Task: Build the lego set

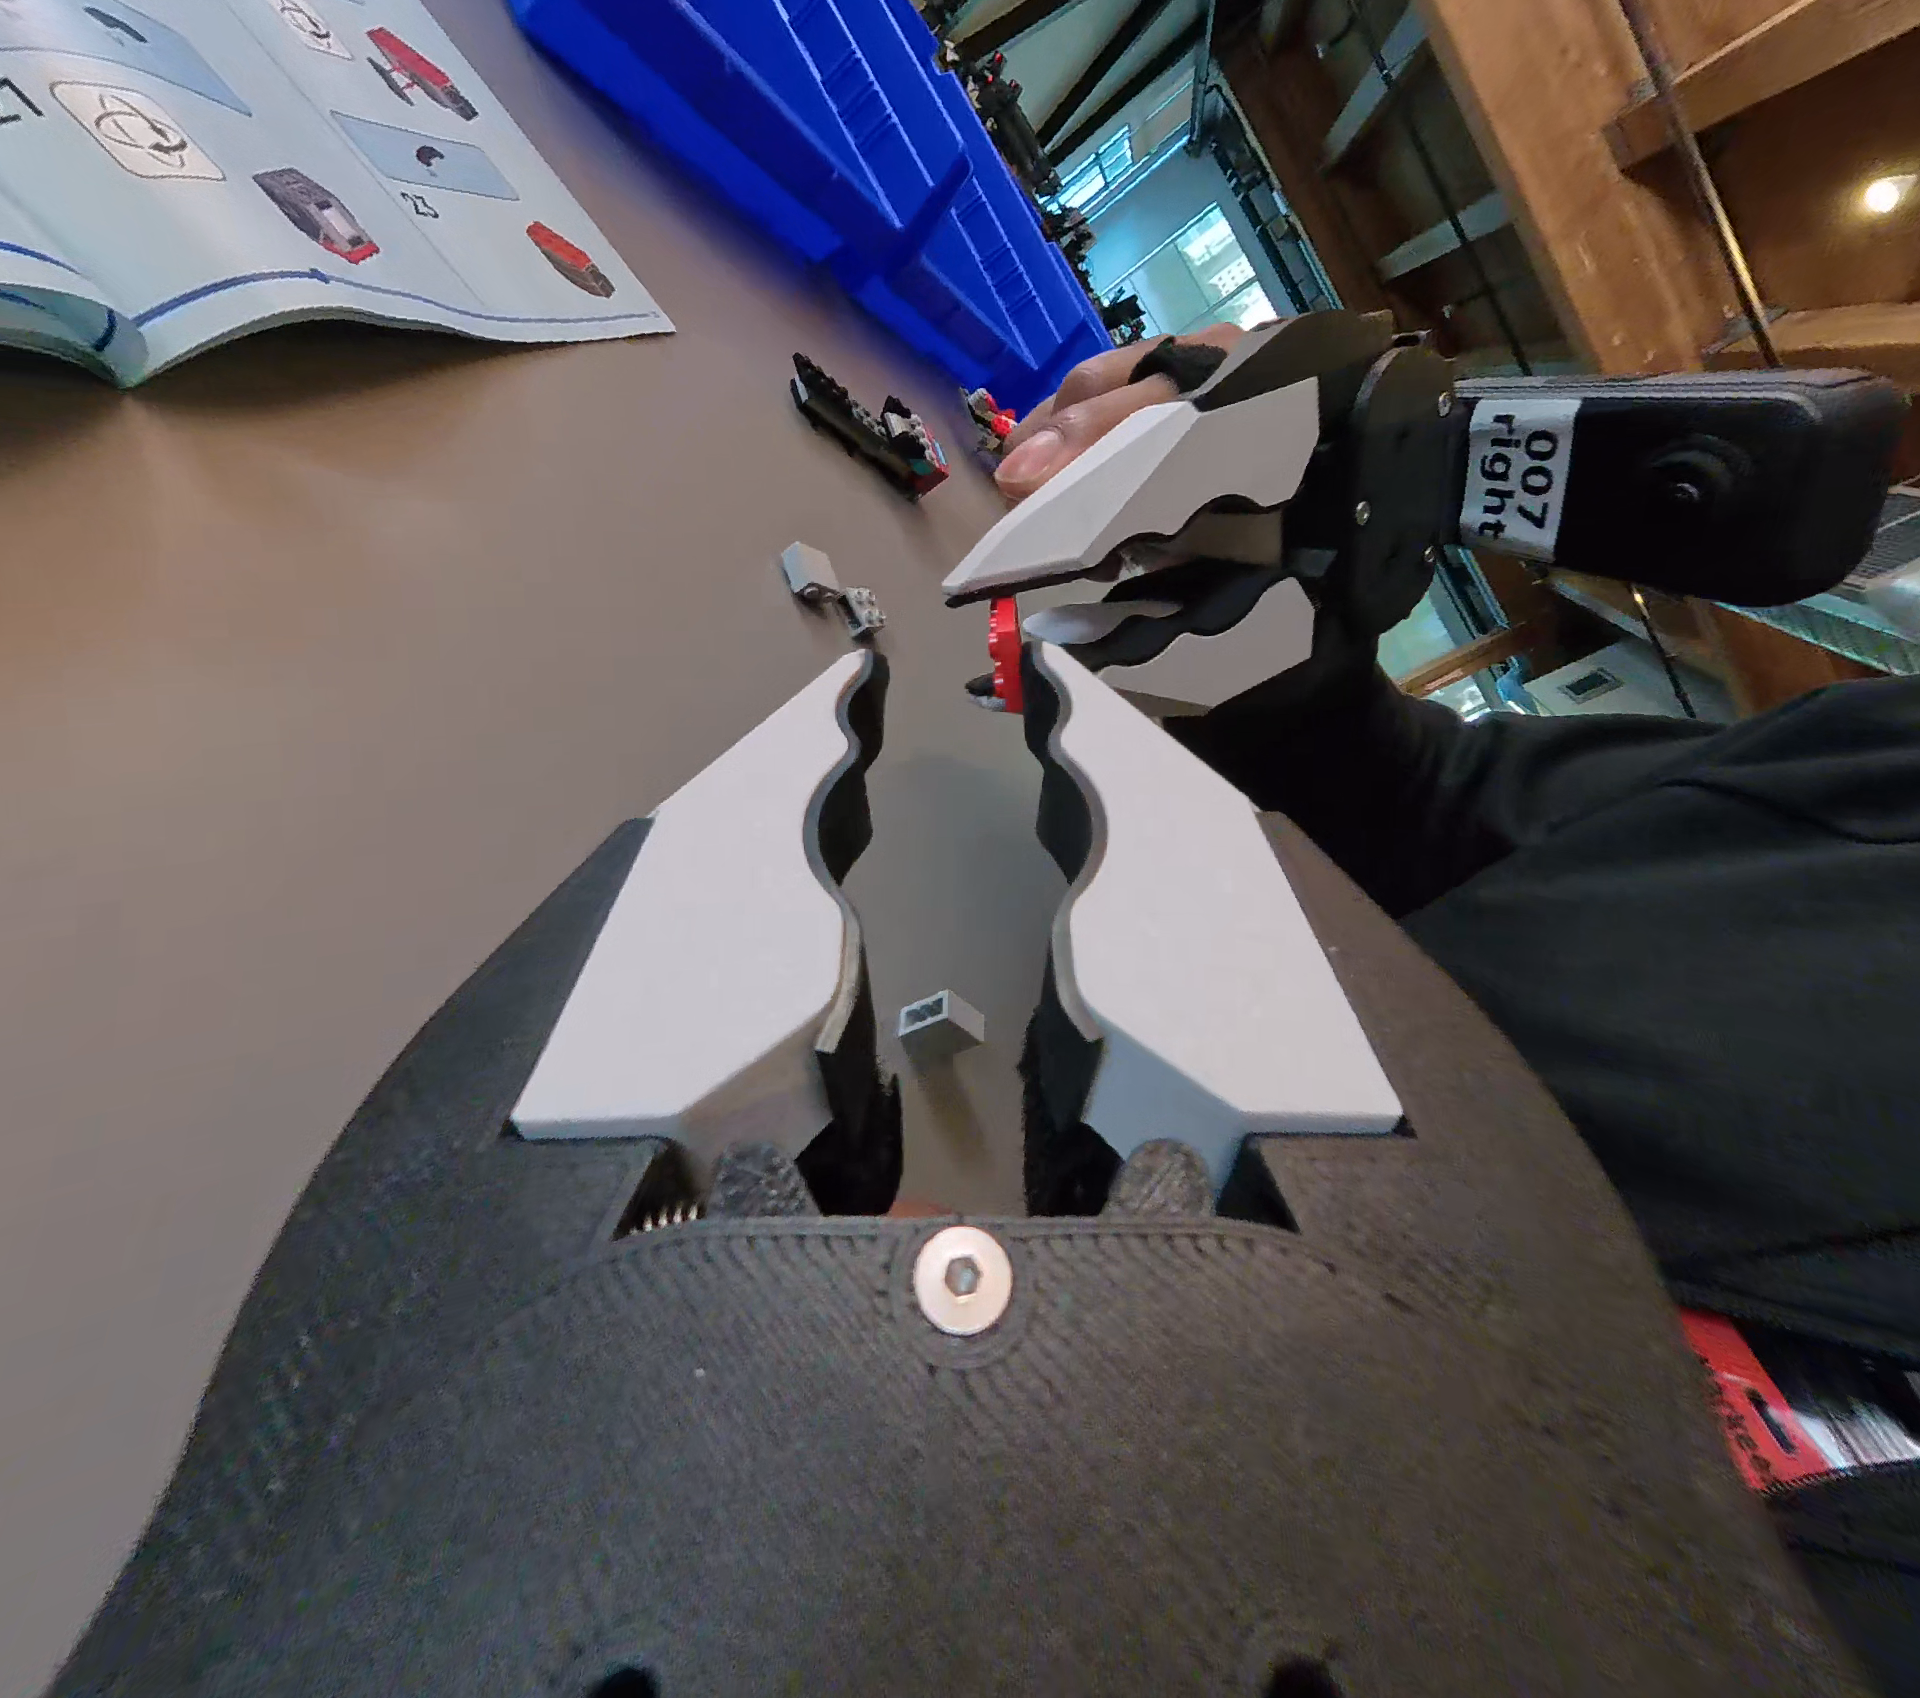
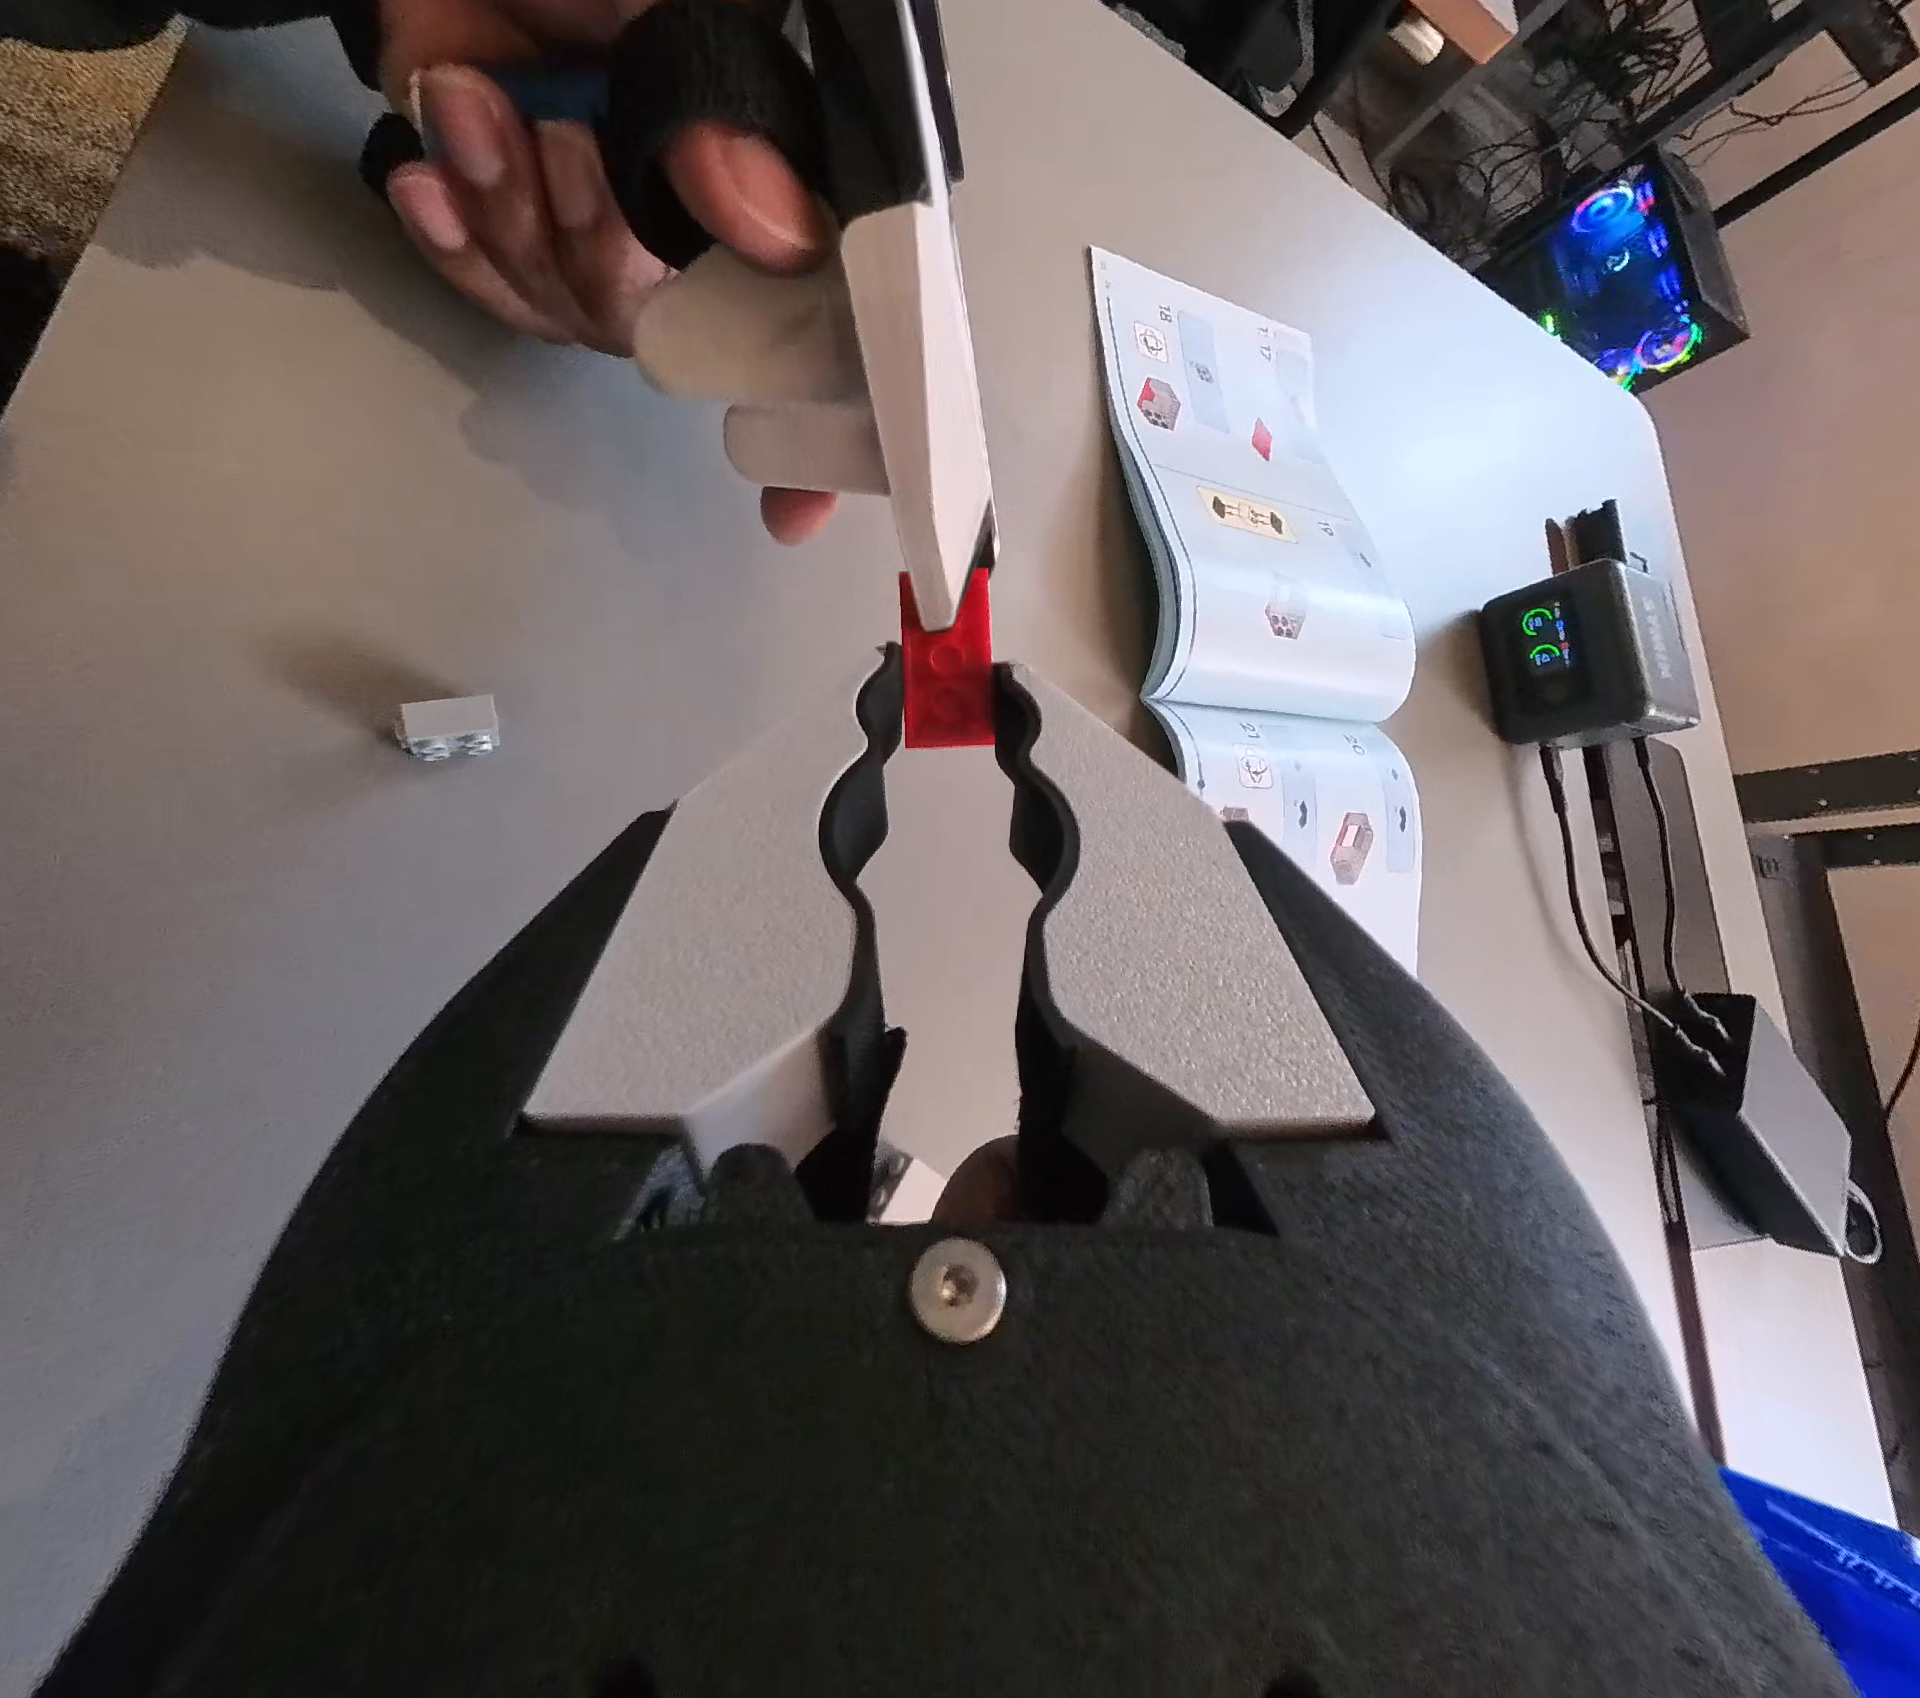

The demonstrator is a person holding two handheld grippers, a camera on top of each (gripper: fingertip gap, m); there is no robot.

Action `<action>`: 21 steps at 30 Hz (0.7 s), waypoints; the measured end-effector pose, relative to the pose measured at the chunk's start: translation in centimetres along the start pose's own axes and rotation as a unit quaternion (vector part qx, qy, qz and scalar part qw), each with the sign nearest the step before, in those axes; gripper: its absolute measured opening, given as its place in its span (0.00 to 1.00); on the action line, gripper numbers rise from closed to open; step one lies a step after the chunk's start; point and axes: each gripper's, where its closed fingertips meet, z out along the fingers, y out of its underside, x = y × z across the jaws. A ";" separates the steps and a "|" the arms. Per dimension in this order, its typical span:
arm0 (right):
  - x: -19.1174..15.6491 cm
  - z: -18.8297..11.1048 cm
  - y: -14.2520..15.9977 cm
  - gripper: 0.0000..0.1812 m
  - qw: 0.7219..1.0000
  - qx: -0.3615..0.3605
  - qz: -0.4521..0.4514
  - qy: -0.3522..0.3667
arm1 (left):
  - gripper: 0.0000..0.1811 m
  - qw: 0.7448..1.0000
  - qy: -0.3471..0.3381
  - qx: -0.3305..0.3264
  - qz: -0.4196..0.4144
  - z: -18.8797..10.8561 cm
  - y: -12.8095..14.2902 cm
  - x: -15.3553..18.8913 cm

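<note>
**Both grippers meet at one red plate**

The small flat red Lego plate (image 2: 945, 692) sits up off the grey table (image 2: 312, 921), squeezed between the fingertips of the right gripper (image 2: 940, 677). The left gripper (image 2: 951, 599) comes in from the far side, and its tips overlap the plate's far end; in the left wrist view the left gripper (image 1: 951, 672) has its jaws spread apart, with only the right-hand tip touching the plate (image 1: 1003, 651) edge-on. A small light grey brick (image 2: 449, 726) lies on the table well to the left. The open instruction booklet (image 2: 1278, 609) lies to the right, and a part-built black and red model (image 1: 868, 438) sits farther off beside the blue plastic bins (image 1: 790, 48).
</note>
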 end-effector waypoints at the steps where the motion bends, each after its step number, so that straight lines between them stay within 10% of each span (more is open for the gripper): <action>1: 0.0 0.0 0.0 0.09 1.000 0.001 -0.001 -0.001 | 0.13 1.000 0.004 0.002 -0.002 0.1 -0.1 0.1; 14: -0.5 -0.6 0.0 0.19 0.999 0.015 0.040 0.010 | 0.03 0.999 0.025 0.027 -0.004 -0.1 -0.9 0.5; 21: -6.7 -2.2 0.7 0.21 0.994 0.039 0.091 -0.056 | 0.02 0.999 -0.030 0.022 -0.006 -1.1 -0.8 -1.6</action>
